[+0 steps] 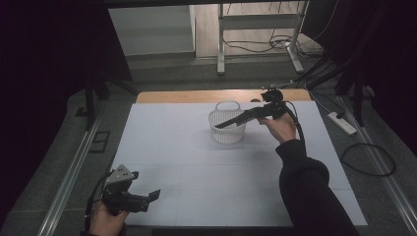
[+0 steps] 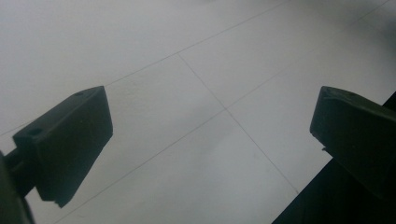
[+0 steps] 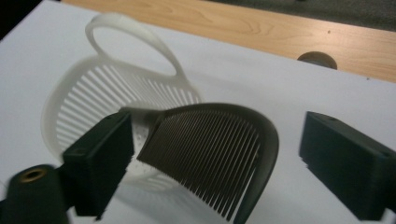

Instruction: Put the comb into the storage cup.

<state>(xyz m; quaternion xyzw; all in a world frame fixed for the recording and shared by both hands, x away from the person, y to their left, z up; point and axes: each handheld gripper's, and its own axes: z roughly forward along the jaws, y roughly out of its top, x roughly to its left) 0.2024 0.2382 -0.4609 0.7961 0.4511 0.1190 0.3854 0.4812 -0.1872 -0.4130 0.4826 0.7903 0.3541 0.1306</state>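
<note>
no legible text, label, brand, number or sign appears in any view.

White slatted basket [image 1: 227, 123] (black comb [image 3: 215, 154])
</note>
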